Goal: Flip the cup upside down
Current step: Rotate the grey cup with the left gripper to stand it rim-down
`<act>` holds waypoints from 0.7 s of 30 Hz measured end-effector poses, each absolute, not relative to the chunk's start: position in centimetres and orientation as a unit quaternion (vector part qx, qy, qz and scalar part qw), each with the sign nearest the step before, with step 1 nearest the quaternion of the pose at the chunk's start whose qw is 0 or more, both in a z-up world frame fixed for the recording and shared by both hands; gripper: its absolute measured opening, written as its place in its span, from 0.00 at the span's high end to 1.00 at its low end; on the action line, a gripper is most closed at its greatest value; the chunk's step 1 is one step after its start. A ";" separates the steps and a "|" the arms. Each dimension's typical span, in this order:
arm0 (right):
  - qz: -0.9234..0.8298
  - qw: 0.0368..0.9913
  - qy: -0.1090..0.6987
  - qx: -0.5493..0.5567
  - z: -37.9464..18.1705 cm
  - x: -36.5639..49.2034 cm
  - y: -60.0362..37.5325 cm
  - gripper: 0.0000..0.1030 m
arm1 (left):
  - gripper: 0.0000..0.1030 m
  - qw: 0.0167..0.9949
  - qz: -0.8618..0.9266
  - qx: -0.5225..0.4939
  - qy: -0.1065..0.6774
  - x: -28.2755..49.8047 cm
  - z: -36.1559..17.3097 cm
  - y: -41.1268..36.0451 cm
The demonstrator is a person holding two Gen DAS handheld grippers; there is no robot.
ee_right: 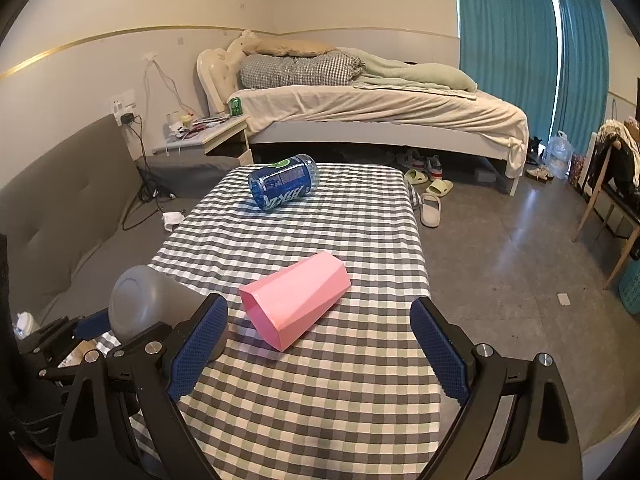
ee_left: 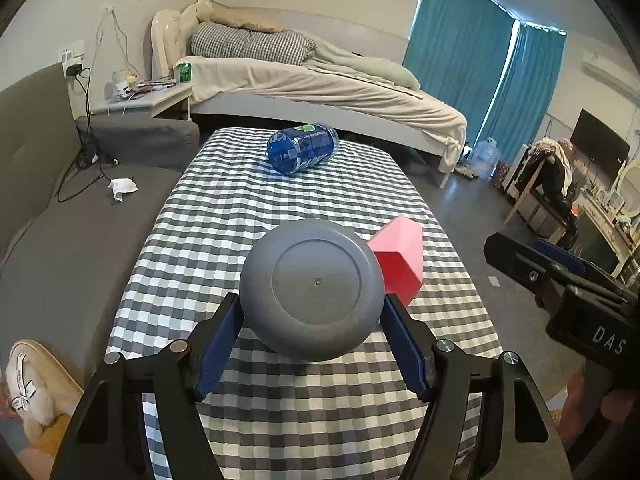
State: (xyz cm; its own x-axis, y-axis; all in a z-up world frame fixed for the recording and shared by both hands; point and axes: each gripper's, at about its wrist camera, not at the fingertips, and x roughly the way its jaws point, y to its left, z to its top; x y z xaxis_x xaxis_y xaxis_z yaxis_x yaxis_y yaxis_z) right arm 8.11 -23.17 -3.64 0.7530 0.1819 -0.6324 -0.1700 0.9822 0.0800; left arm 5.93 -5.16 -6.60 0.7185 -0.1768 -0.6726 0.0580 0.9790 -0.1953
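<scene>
Pinching the grey cup (ee_left: 316,284) across its wide body with the left gripper (ee_left: 312,300), blue pads pressed on either side, base turned back toward the wrist camera and mouth pointing away. Sits just left of the pink cup (ee_left: 400,248), close enough to hide part of it from the left wrist; cannot tell whether touching it, or whether resting on the table (ee_left: 240,200) or lifted just clear.

Judging the flip as partway: on its side, not yet mouth-down.

Hovering the right gripper (ee_right: 318,306) just in front of the pink cup, jaws spread wide, holding nothing.

Risks from here:
- Gripping a rounded, smooth wall near its widest part: likely to let the grey cup squirt forward or twist in the pads while turning.
- Tipping the mouth down so close to the pink cup: likely to clip it with the rim and send it rolling, lying on its side as it is.
- Setting down tilted on the loose checked cloth: likely to land on one edge of the rim and topple back.
- Swinging the left gripper toward the pink cup: likely to meet the right gripper waiting there.

Room: open cloth beyond the pink cup, up to the can (ee_left: 303,148) lying on its side well behind it. Table edge and sofa (ee_left: 60,248) left of the pink cup, past the grey cup; table edge and bare floor to its right. Best clear space just in front of it.
</scene>
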 end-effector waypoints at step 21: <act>0.088 0.935 0.343 0.004 -4.0 8.2 -23.3 0.10 | 0.29 0.913 -0.068 -0.102 0.390 9.2 -7.0 -4.3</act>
